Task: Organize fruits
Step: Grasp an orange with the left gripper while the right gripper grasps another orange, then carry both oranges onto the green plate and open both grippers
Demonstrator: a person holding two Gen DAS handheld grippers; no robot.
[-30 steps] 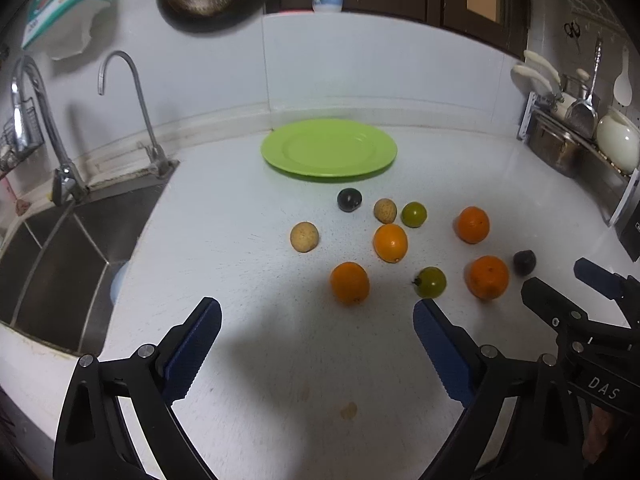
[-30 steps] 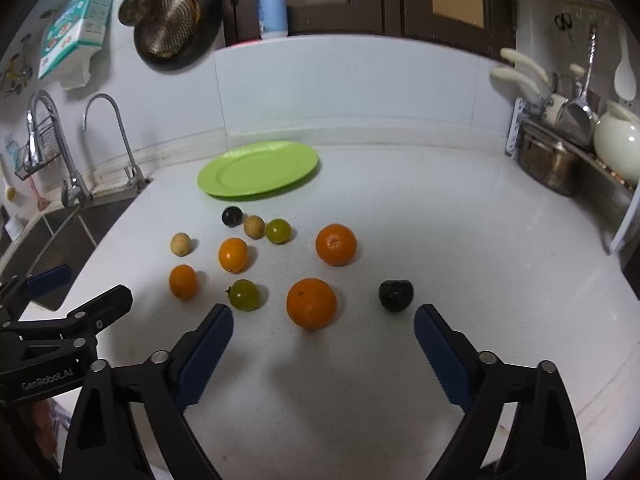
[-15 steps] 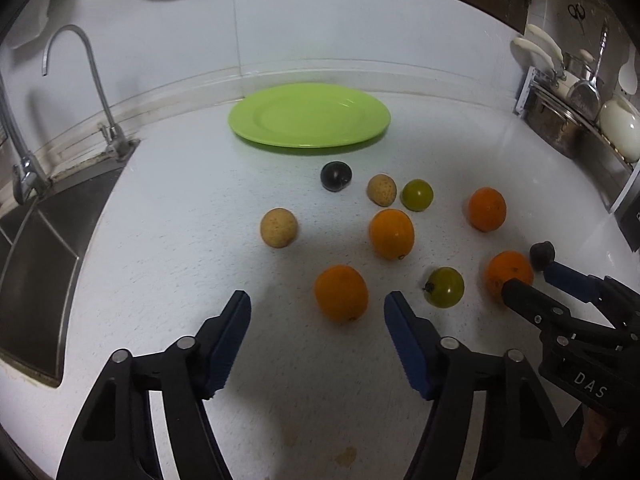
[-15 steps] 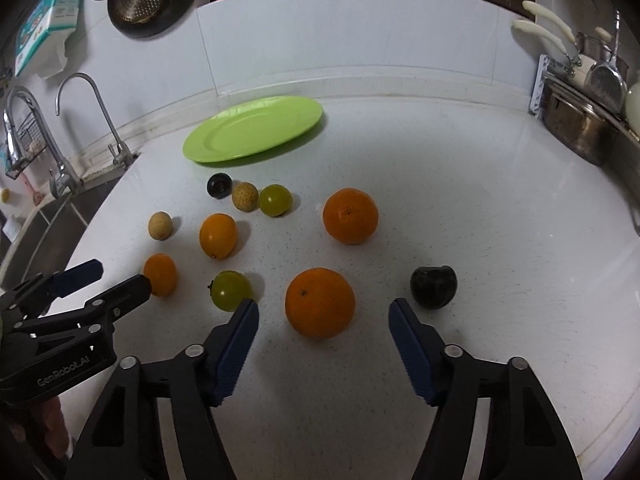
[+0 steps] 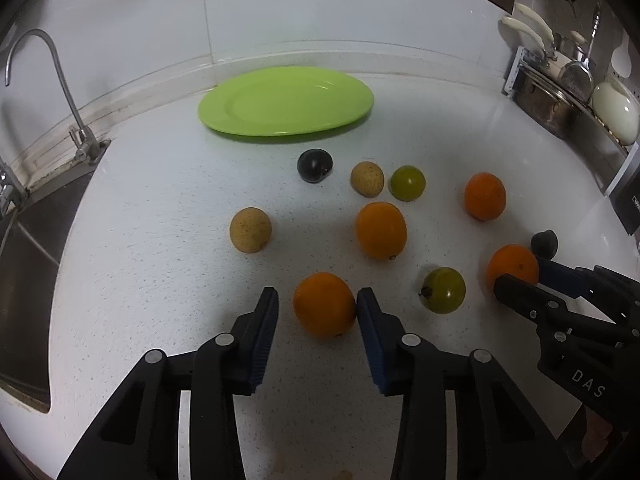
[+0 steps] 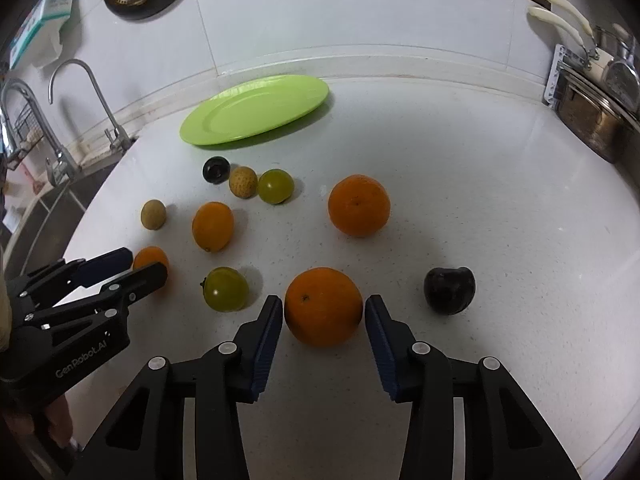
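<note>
We had both tongs closing at once. The left tongs [image 5: 317, 306] straddled an orange [image 5: 324, 305] at lower centre — right pad touching, a gap still at the left pad. The right tongs [image 6: 324, 314] bracketed another orange [image 6: 323, 306], pads about touching. The plate [image 5: 286, 102] lay straight ahead, upper centre — empty.

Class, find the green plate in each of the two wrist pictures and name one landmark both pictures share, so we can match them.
Left wrist view: the green plate lies at upper centre, behind the scattered fruit, near the back wall.
Right wrist view: the same plate lies upper left of centre, tilted by the lens.
Shared landmark: the curved tap stands left of the plate in both.
</note>
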